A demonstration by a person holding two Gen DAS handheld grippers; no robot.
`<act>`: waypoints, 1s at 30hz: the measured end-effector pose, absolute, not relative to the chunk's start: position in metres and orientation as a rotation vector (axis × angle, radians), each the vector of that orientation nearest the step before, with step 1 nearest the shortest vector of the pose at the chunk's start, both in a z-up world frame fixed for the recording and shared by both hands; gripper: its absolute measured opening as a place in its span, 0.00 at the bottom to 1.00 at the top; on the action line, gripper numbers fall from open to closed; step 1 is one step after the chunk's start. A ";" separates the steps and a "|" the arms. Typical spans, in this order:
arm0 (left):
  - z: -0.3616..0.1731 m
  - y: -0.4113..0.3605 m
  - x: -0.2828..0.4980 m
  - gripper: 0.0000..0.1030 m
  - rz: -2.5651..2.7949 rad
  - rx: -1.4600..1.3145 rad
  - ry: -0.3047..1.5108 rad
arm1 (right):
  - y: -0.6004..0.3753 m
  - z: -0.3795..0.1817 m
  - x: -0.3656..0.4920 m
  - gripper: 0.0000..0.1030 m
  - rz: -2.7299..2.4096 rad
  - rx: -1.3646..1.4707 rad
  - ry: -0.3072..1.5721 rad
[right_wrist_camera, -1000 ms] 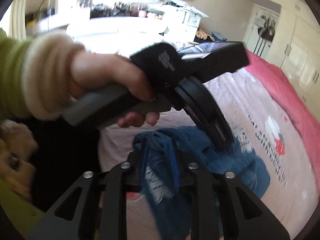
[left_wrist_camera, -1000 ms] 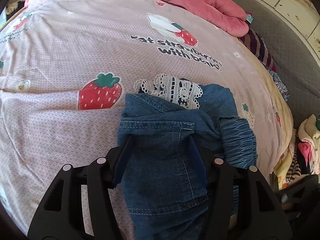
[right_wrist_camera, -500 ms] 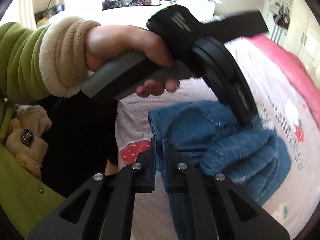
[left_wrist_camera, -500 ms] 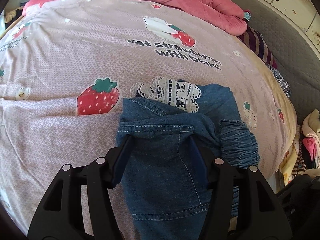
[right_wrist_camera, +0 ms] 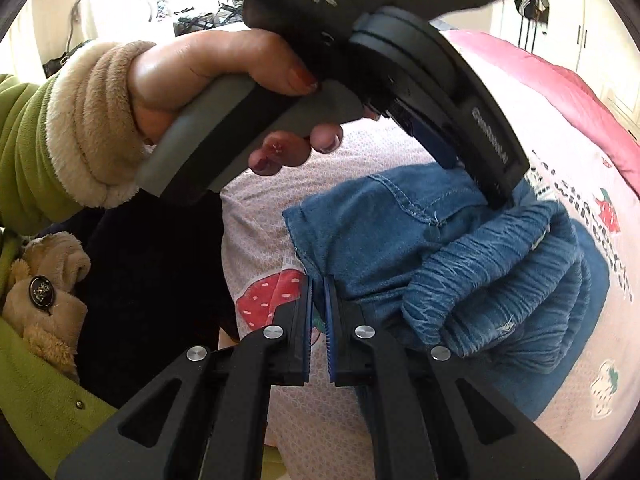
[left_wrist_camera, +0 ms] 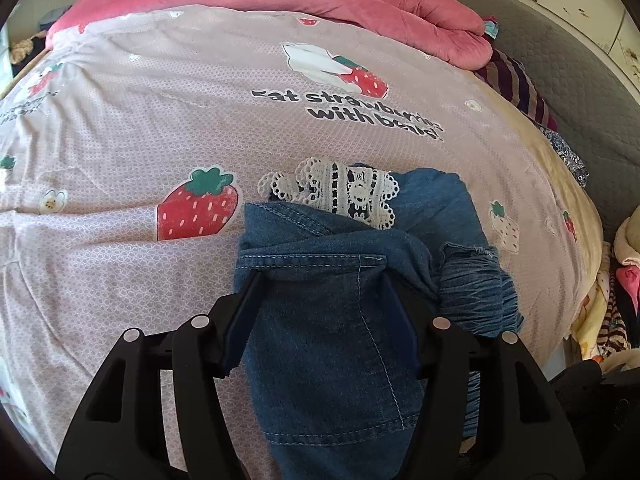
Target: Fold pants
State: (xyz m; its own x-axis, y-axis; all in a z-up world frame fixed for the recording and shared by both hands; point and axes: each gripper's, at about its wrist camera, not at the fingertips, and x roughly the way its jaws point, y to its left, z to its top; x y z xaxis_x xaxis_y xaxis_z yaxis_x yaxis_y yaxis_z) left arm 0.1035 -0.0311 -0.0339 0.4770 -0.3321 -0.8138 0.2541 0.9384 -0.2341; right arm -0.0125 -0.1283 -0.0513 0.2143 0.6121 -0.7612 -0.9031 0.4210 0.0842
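The pants (left_wrist_camera: 344, 320) lie bunched in a thick denim bundle near the bed's (left_wrist_camera: 160, 100) near edge, beside a printed strawberry, their lace trim pointing toward the pink blanket at the far side. The left claw (left_wrist_camera: 320, 300) stands half-wide astride the folded top layer, a finger on either side of it, angled down from the near edge. The right claw (right_wrist_camera: 318, 292), just drawn narrow, pinches the bundle's near corner, where a hem edge sits between its tips. The bundle's long axis seems to run away from both claws, so any fold would likely carry that corner toward the lace.
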 end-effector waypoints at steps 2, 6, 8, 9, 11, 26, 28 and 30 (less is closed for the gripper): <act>-0.034 -0.032 0.103 0.50 -0.358 -0.078 1.006 | -0.134 -0.049 -0.013 0.05 1.085 -0.402 0.820; -0.033 -0.032 0.101 0.50 -0.353 -0.073 0.996 | -0.137 -0.041 -0.016 0.07 1.064 -0.374 0.822; -0.031 -0.032 0.099 0.50 -0.349 -0.071 0.985 | -0.142 -0.033 -0.016 0.08 1.055 -0.362 0.811; -0.030 -0.031 0.098 0.50 -0.348 -0.072 0.981 | -0.143 -0.030 -0.017 0.08 1.052 -0.357 0.805; -0.027 -0.031 0.095 0.50 -0.350 -0.076 0.972 | -0.148 -0.021 -0.022 0.10 1.053 -0.341 0.771; 0.011 -0.038 0.066 0.64 -0.336 -0.024 0.853 | -0.185 0.029 -0.044 0.36 1.001 -0.246 0.684; 0.016 -0.038 0.061 0.70 -0.326 -0.014 0.832 | -0.194 0.034 -0.045 0.46 0.968 -0.214 0.678; 0.020 -0.035 0.056 0.74 -0.313 -0.004 0.815 | -0.202 0.037 -0.042 0.53 0.925 -0.180 0.682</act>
